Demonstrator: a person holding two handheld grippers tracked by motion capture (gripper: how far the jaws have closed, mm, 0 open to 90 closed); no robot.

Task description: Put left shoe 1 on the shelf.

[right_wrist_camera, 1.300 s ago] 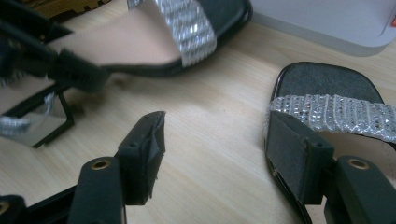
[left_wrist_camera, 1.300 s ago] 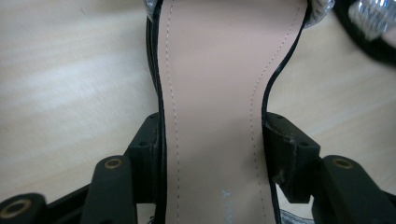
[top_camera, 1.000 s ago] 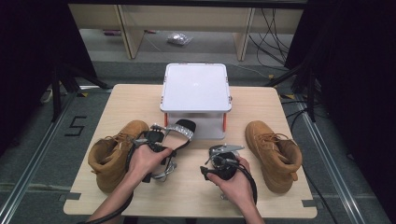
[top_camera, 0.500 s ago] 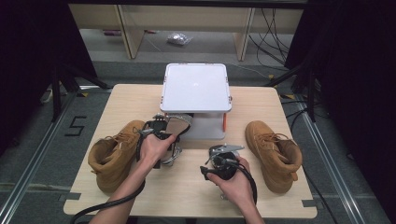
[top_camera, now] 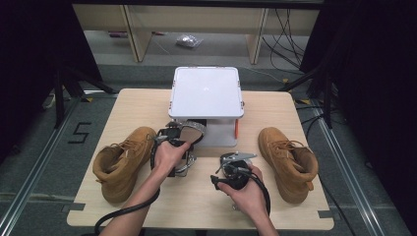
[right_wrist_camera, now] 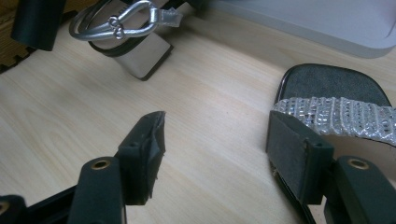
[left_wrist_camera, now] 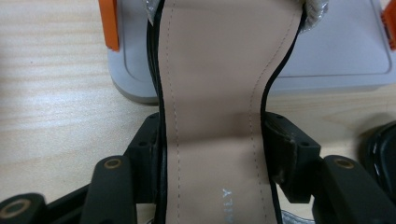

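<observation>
Two hand-held black grippers, bare forearms

The left gripper [left_wrist_camera: 212, 154] has matte black jaws with brass-ringed screw holes and small pad screws; the right gripper [right_wrist_camera: 215, 154] matches, its pads worn at the edges. A black cable [top_camera: 125, 212] trails near the table [top_camera: 137, 105] edge; no sleeves show.

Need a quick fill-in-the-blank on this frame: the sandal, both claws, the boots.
1. The left claw is shut on the narrow middle of a beige-insoled black high-heel sandal, whose toe points toward the ____ lidded box.
2. The right claw stands ____ above the light wooden table.
3. Two ____ suede lace-up boots flank the hands.

Missing words: white; open; tan
</observation>
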